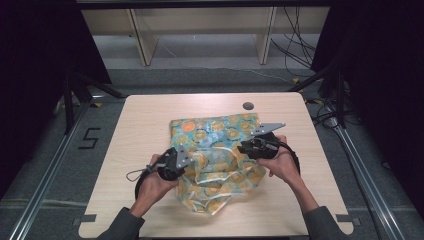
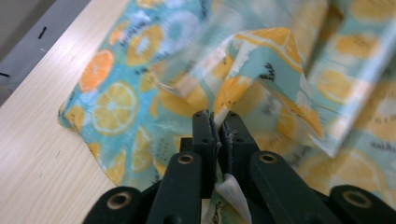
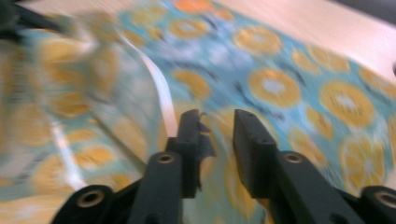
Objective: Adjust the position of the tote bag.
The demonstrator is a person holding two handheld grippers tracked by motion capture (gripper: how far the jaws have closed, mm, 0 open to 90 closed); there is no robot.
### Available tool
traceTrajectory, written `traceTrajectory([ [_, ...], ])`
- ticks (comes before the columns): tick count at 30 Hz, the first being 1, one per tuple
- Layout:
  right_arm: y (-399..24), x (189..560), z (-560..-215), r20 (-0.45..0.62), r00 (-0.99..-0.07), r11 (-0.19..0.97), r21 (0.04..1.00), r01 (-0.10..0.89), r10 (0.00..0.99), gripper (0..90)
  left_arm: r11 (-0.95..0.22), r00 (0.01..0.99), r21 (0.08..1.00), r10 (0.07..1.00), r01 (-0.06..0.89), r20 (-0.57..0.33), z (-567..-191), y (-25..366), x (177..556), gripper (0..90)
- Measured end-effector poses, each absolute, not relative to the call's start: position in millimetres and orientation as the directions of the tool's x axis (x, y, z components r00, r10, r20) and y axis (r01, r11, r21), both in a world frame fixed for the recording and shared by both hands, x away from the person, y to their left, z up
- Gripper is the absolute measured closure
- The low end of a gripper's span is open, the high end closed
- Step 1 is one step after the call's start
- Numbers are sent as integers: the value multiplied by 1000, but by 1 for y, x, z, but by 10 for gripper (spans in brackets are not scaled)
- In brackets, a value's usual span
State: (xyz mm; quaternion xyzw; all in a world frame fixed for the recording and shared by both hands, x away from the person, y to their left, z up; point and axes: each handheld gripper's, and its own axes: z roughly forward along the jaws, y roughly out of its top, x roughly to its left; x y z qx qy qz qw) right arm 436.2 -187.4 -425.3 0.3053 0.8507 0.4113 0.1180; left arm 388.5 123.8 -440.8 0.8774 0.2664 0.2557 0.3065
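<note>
Turquoise plastic bag printed with orange and lemon slices (image 1: pixel 220 155) lies crumpled near the middle of the pale wooden worktop (image 1: pixel 145 125), its far part spread flat and its near part bunched and lifted between the two hands. In the high view the left gripper (image 1: pixel 186 161) sits at the bag's left edge, held by the person's left hand (image 1: pixel 152 182), and the right gripper (image 1: pixel 245 147) is over the bag's right side, held by the right hand (image 1: pixel 282 162).

In the left gripper view the fingers (image 2: pixel 204 135) stand almost together, pinching a raised fold of the thin film; a strip of the film passes down between them and out below. The fold rises from the grip as a peaked ridge, clear of the worktop.

In the right gripper view the fingers (image 3: pixel 189 135) stand partly apart with an open gap. Bag film lies beneath and behind them, blurred, and a dark ragged bit clings to the inner face of the left one; no pad presses on the bag. A small round dark hole (image 1: pixel 248 106) sits in the worktop beyond the bag's far edge.
</note>
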Motion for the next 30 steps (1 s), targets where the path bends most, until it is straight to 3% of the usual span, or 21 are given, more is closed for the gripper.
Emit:
traceTrajectory([
  [2, -181, 422, -406, 20, -827, 488, 799, 352, 562, 666, -621, 710, 710, 660, 333, 245, -436, 135, 404, 867],
  [6, -168, 404, -399, 70, -871, 504, 792, 344, 486, 635, -569, 707, 739, 683, 361, 181, -434, 145, 418, 871],
  [10, -144, 399, -421, 65, -906, 583, 746, 322, 418, 599, -542, 697, 750, 701, 380, 154, -435, 150, 425, 871],
  [14, -135, 402, -446, 80, -900, 632, 685, 362, 429, 559, -550, 709, 751, 687, 365, 158, -432, 152, 425, 868],
  [18, -133, 405, -455, 10, -895, 673, 655, 343, 446, 513, -552, 717, 751, 680, 362, 154, -432, 150, 424, 865],
  [19, -133, 407, -458, 3, -895, 678, 651, 341, 447, 521, -555, 720, 748, 677, 364, 152, -432, 150, 424, 863],
  [20, -134, 409, -464, 7, -897, 696, 628, 348, 443, 609, -558, 722, 746, 675, 363, 154, -432, 150, 423, 862],
  [21, -134, 409, -464, 7, -897, 696, 628, 348, 443, 609, -545, 718, 754, 681, 367, 142, -433, 150, 423, 862],
  [23, -135, 410, -468, -19, -902, 713, 619, 328, 431, 762, -536, 714, 754, 688, 379, 130, -433, 151, 422, 860],
  [24, -138, 411, -468, -61, -901, 727, 615, 306, 430, 890, -560, 728, 738, 672, 376, 138, -433, 155, 423, 853],
  [30, -149, 415, -443, -107, -872, 661, 698, 276, 477, 900, -548, 734, 739, 671, 392, 108, -443, 162, 417, 846],
])
